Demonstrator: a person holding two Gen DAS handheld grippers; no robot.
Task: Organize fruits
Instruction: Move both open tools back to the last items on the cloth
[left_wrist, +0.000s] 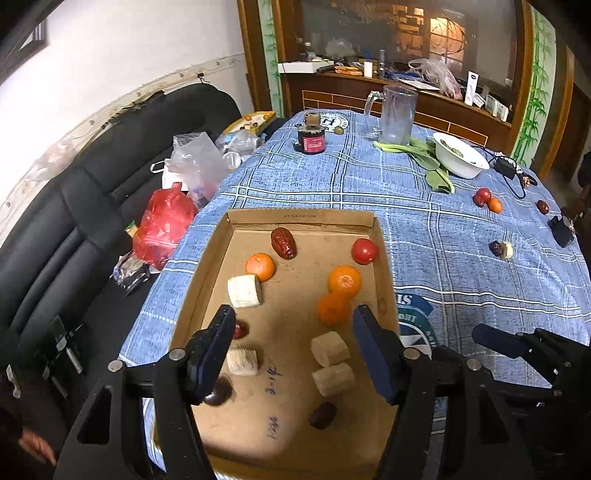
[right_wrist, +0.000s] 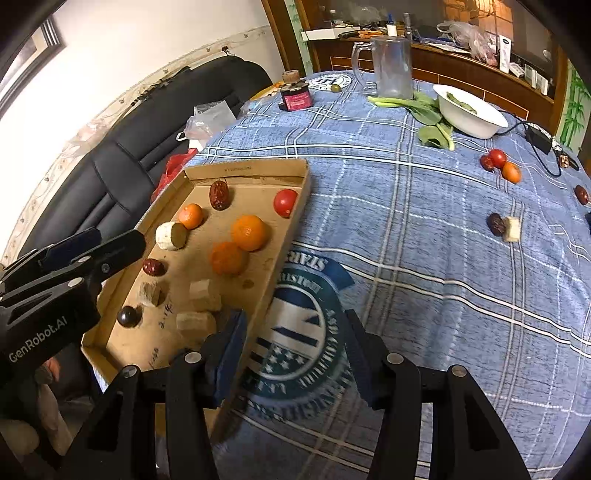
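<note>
A shallow cardboard tray (left_wrist: 299, 216) (right_wrist: 243, 169) lies on the blue plaid table. It holds several fruits: oranges (left_wrist: 344, 280) (right_wrist: 249, 232), a tomato (left_wrist: 364, 250) (right_wrist: 285, 202), red dates (left_wrist: 283, 243) (right_wrist: 219, 195), and banana pieces (left_wrist: 243, 291) (right_wrist: 170, 235). My left gripper (left_wrist: 293, 325) is open and empty above the tray's near half. My right gripper (right_wrist: 293, 325) is open and empty over the tray's right rim and the tablecloth logo. Loose fruit lies at the right: a tomato with a date and orange (left_wrist: 484, 194) (right_wrist: 498, 158), and a date with a banana piece (left_wrist: 496, 247) (right_wrist: 512, 229).
A glass pitcher (left_wrist: 397, 114) (right_wrist: 391, 66), a white bowl (left_wrist: 461, 160) (right_wrist: 472, 122) with leafy greens (left_wrist: 437, 173) beside it, and a red-labelled jar (left_wrist: 312, 138) (right_wrist: 294, 96) stand at the far side. A black sofa (left_wrist: 110, 166) with bags is left of the table.
</note>
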